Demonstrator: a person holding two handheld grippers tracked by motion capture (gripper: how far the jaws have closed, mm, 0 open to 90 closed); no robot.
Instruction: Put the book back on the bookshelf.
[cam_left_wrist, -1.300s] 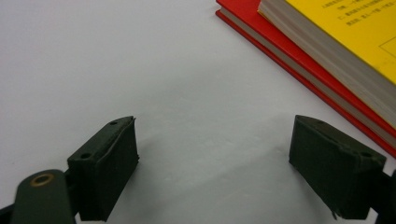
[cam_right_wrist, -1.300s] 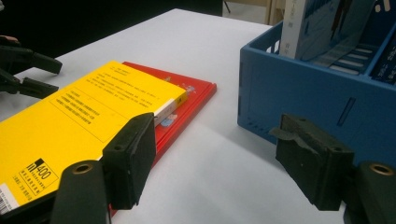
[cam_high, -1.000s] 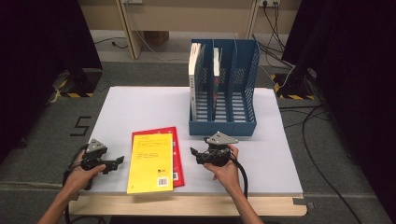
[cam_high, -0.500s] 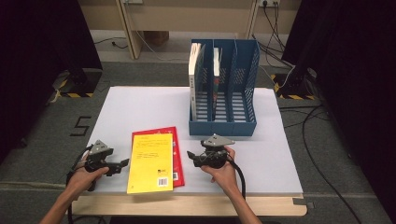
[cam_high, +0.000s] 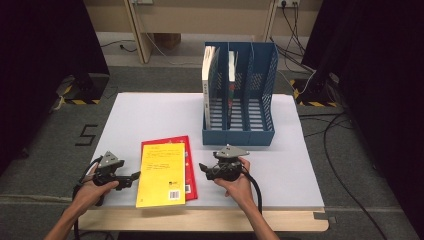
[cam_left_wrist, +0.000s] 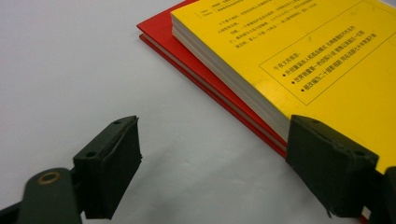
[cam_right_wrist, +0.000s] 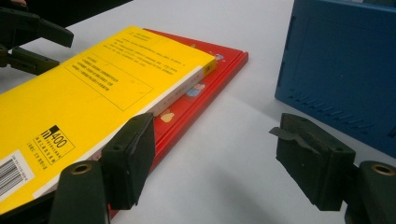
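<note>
White desk (cam_high: 150, 120) on grey carpet, dark curtains to both sides, cables along the floor.

Yellow book (cam_high: 161, 174) lies flat on top of a red book (cam_high: 189, 165), near the front edge of the desk, between the two grippers. The yellow one sits offset toward the person's left, so a strip of red cover shows along its right and far sides. Its near end appears to overhang the white top slightly.

Left gripper (cam_high: 132, 176): jaws spread, nothing held. In the left gripper view the book stack's edge lies just beside one jaw (cam_left_wrist: 327, 168), apart from the other; contact cannot be told.

Right gripper (cam_high: 203, 168): jaws spread, empty, pointed at the stack's right edge. In the right gripper view one jaw stands close to the yellow book (cam_right_wrist: 84, 102) and red book (cam_right_wrist: 210, 79); the other is over bare desk.

Judgement: both grippers flank the stack low to the desk, suited to taking the top book by its edges.

Blue file rack (cam_high: 239, 115) stands behind, open slots facing up; two books upright in its left compartments, the right one free, a likely destination.
</note>
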